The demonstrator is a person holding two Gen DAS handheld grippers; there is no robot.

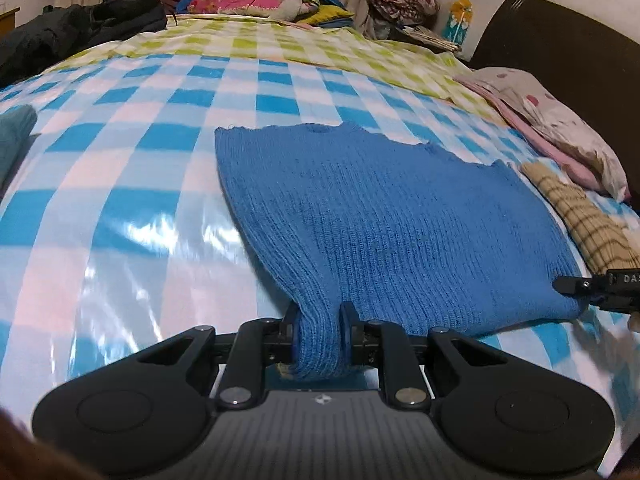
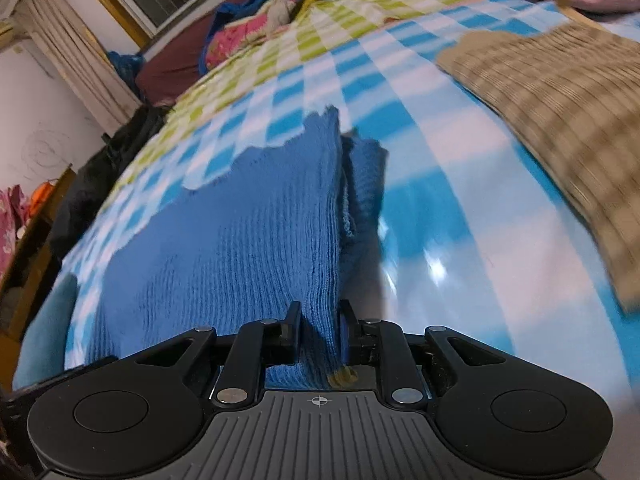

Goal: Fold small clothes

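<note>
The left gripper (image 1: 319,332) pinches a bunched edge of the soft, ribbed blue knit (image 1: 380,216). The right gripper (image 2: 320,330) squeezes another edge of it, over the shiny checked sheet (image 2: 440,216).

Plain blue rib-knit garment (image 1: 380,216). Bed sheet (image 1: 132,168) checked blue and white, turning green and white farther off. Beige cloth (image 2: 552,112) crossed with darker lines, perhaps a check, blurred. Pink floral bundle (image 1: 240,0). Black fingers (image 1: 347,320).

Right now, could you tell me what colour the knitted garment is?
Plain blue, the knitted garment shows best in the left wrist view.
</note>
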